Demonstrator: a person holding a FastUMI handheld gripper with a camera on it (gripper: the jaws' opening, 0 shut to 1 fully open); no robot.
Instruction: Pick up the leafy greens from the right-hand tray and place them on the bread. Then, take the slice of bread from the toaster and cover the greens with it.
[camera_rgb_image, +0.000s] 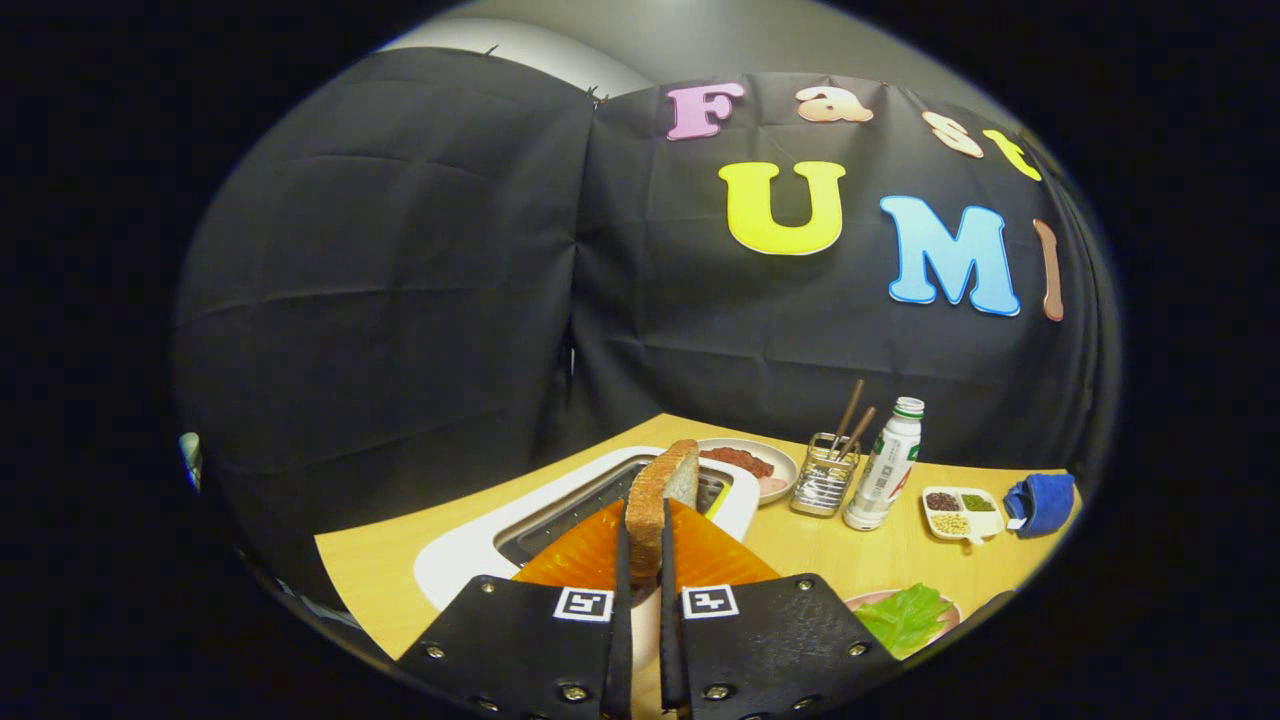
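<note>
Bread slice (662, 495) stands on edge between the gripper's (641, 560) fingers, which are drawn close together and press on its two faces, so the gripper is clenched on it. The slice rises just above the toaster (470, 545), the white body with a dark slot, and it looks lifted out or nearly so; whether its lower edge is clear of the slot I cannot tell.

Judging from this, the second half of the task is in hand: taking the toast to cover the greens. Yet leafy greens (905, 615) lie on a pink plate (948, 605) to the right of the toaster, near the front, and whether bread lies under them is not visible. The next move calls for keeping the grip firm, raising the slice clear of the toaster, carrying it over to the greens and turning it flat before letting go.

Behind the toaster sit a plate of reddish food (750, 465), a glass with sticks (825, 480) and a bottle (885, 465).
</note>
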